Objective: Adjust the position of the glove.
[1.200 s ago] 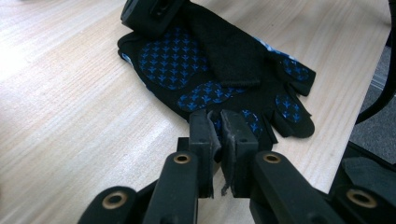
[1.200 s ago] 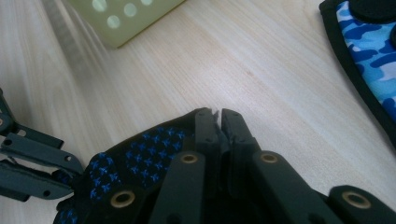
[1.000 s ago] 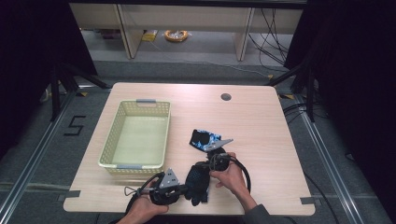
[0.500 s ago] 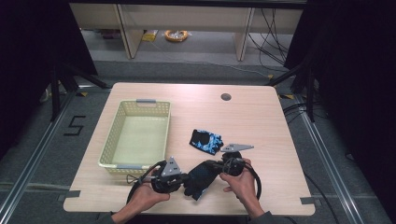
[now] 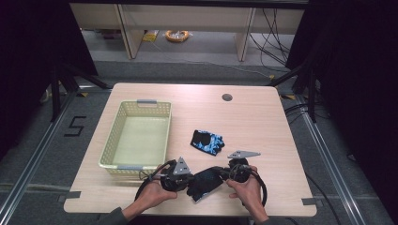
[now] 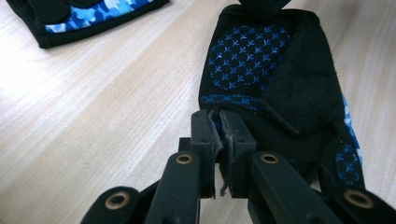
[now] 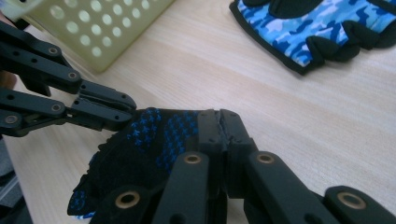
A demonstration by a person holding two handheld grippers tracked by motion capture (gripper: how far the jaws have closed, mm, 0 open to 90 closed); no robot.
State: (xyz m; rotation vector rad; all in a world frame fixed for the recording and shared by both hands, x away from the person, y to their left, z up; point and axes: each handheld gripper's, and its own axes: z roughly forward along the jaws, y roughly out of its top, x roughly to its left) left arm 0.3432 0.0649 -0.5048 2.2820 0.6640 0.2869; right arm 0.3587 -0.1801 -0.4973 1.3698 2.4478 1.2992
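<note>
At the bottom centre of the high view, a black glove (image 5: 205, 182) with blue print lies stretched between two hand-held grippers near the front edge of the table (image 5: 263, 122). The left gripper (image 5: 180, 180) is clenched on the glove's edge at lower left; the left gripper view shows the fabric pinched between its pads, with the rest of the glove running away toward the top of that frame. The right gripper (image 5: 224, 174) is likewise clamped on the opposite edge, and in the right gripper view the glove spreads from its closed jaws toward lower left, where the left gripper's black linkage meets it. The glove's long axis thus runs roughly left to right across the high view, one gripper at each end, neither nearer than the other. A second glove (image 5: 207, 141), blue camouflage, lies apart above it at mid-frame. The pale yellow basket (image 5: 109, 154) stands at left, its near corner just beside the left gripper, so any carry to it would likely lead leftward and up the frame.
</note>
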